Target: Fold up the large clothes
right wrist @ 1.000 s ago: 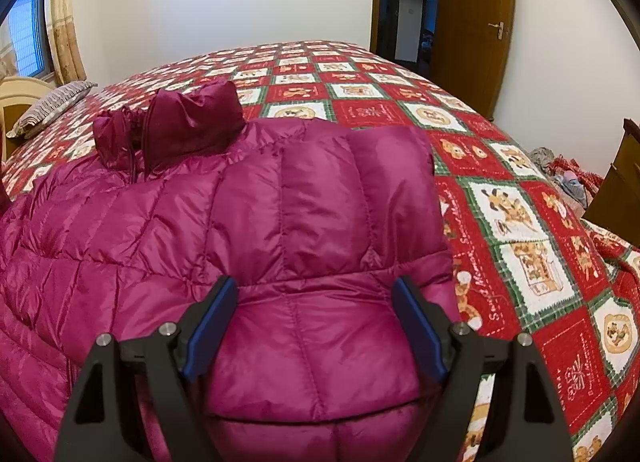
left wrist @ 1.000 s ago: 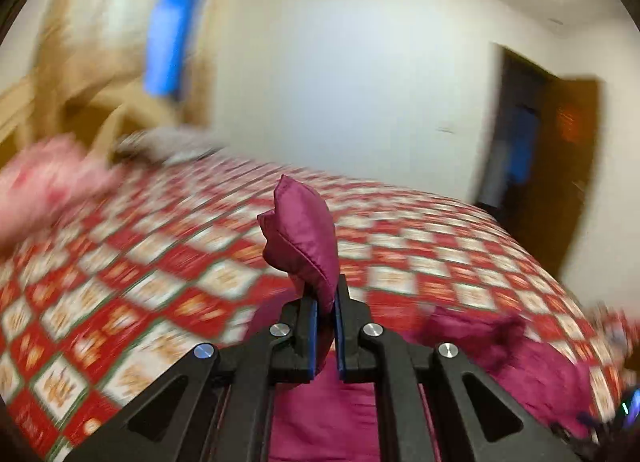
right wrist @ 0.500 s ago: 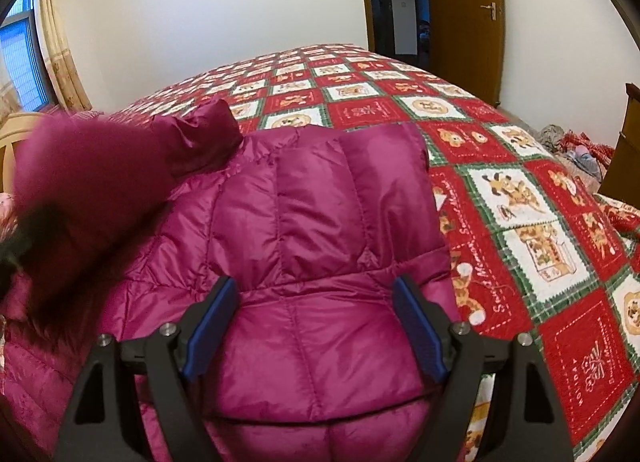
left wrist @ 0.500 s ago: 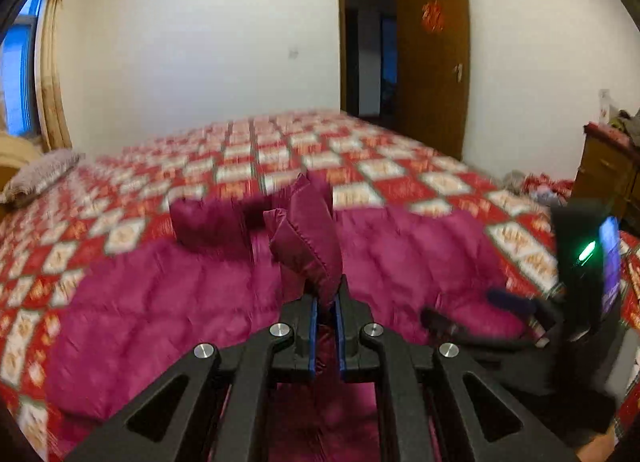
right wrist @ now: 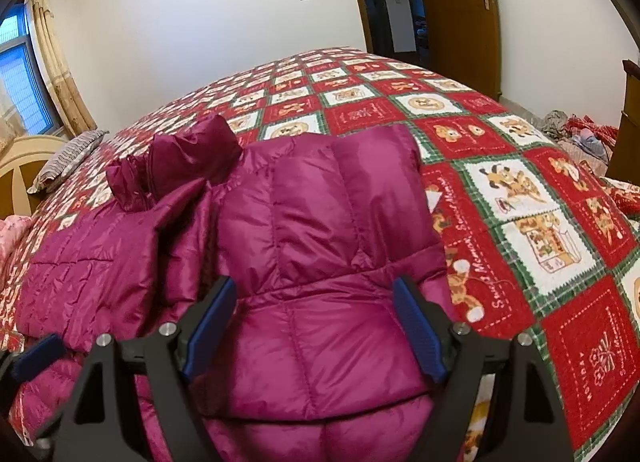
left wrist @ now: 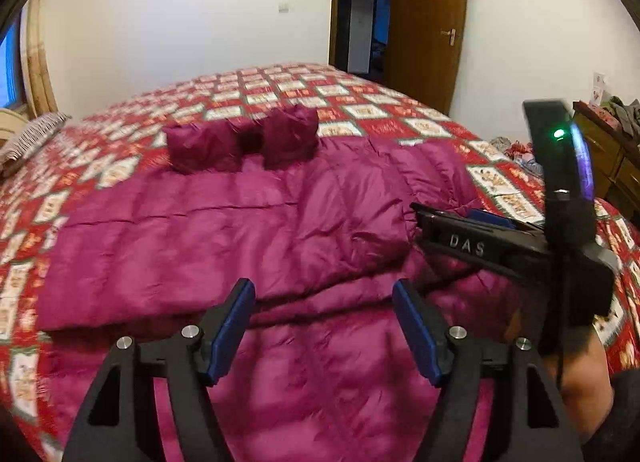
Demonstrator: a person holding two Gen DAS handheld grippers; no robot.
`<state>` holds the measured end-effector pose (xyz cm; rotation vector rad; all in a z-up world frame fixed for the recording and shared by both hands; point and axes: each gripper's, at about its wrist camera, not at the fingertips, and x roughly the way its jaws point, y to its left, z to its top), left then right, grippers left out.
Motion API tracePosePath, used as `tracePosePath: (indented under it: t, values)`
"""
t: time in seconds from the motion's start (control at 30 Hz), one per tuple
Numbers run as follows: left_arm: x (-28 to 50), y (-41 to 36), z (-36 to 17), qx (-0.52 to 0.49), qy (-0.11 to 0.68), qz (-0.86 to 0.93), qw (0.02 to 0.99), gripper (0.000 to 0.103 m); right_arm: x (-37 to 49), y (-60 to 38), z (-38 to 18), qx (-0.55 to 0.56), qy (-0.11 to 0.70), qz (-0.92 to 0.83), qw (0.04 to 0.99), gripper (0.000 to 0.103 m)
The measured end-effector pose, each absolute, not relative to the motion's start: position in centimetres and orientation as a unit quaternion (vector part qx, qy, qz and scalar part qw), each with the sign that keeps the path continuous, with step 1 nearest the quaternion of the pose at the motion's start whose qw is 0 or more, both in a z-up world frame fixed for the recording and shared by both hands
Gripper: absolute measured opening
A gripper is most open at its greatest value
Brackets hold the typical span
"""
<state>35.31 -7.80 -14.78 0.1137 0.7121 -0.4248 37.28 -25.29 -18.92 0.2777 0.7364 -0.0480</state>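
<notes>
The left hand-held gripper (left wrist: 322, 326) hangs just above a magenta down jacket (left wrist: 248, 229), its blue pads (left wrist: 230, 326) having just swung apart with nothing between them. The right hand-held gripper (right wrist: 312, 326) hovers over the jacket's other side, jaws also spread wide and empty; its black body with a green light shows at the edge of the left view. The jacket lies spread across a bed (right wrist: 520, 165) covered in a red, green and white cartoon quilt, one sleeve (right wrist: 332, 213) laid up over the body, the collar (left wrist: 240, 141) standing bunched at the far end. Beyond it are a striped pillow (right wrist: 68, 159), a window with curtains (right wrist: 56, 61) and a wooden door (right wrist: 460, 13).

The fold of the left side looks freshly set down, with further folds apparently to come. To do the next one well, each gripper would best pinch through both layers at a quilted seam near the hem, lift together and level, and carry the puffy fabric over slowly so the slick shell does not slide or spring back open. The padding may need pressing flat afterwards.
</notes>
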Motion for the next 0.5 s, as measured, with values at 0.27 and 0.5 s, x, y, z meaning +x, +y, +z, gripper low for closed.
tracePosePath:
  t: [0.27,0.5]
  values:
    - [40.3,0.3,-9.6,0.057,0.302,-0.109,0.945,0.076,35.7,-24.4,-12.7,0.138,0.300,-0.004,0.944,0.082]
    - [48.4,4.2,-12.6,0.041,0.355,0.026,0.933,0.076,43.1,-16.6,-13.9,0.041,0.385,0.060,0.920,0.047]
